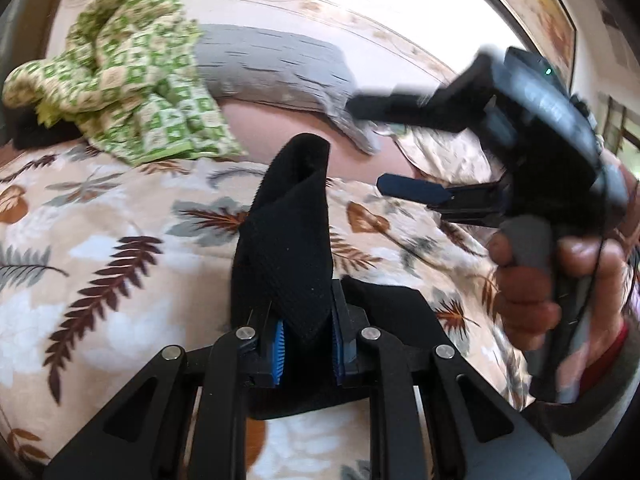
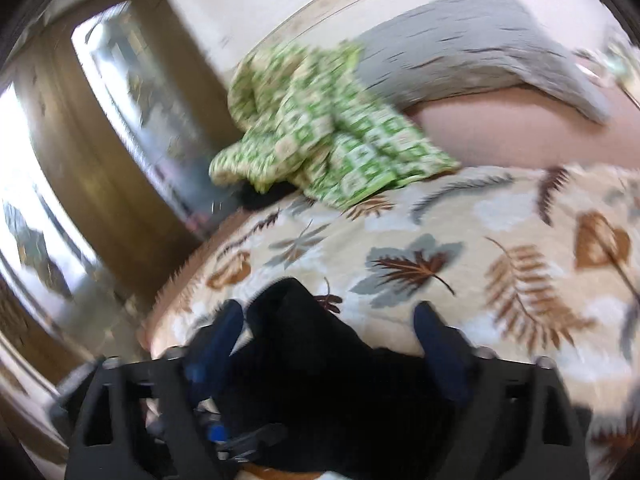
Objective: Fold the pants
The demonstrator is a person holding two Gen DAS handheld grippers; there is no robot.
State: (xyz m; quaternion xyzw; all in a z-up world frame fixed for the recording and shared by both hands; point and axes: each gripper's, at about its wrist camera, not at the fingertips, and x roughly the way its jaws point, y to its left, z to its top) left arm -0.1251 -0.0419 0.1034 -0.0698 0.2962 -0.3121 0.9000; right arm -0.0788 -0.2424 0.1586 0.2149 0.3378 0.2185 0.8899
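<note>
The black pants (image 1: 286, 240) are pinched in my left gripper (image 1: 307, 344), which is shut on a bunched fold that stands up above the leaf-print bedspread (image 1: 100, 264). More black cloth hangs below the jaws. My right gripper (image 1: 384, 144) shows in the left wrist view to the right, jaws wide open and empty, held in a hand. In the blurred right wrist view the right gripper (image 2: 328, 316) is open, with black pants (image 2: 320, 360) lying between and below its fingers; they do not grip it.
A crumpled green-and-cream checked blanket (image 1: 120, 80) and a grey pillow (image 1: 280, 68) lie at the head of the bed. A wooden wardrobe with a mirror (image 2: 132, 100) stands beside the bed. The bed's left edge (image 2: 172, 300) is close to the right gripper.
</note>
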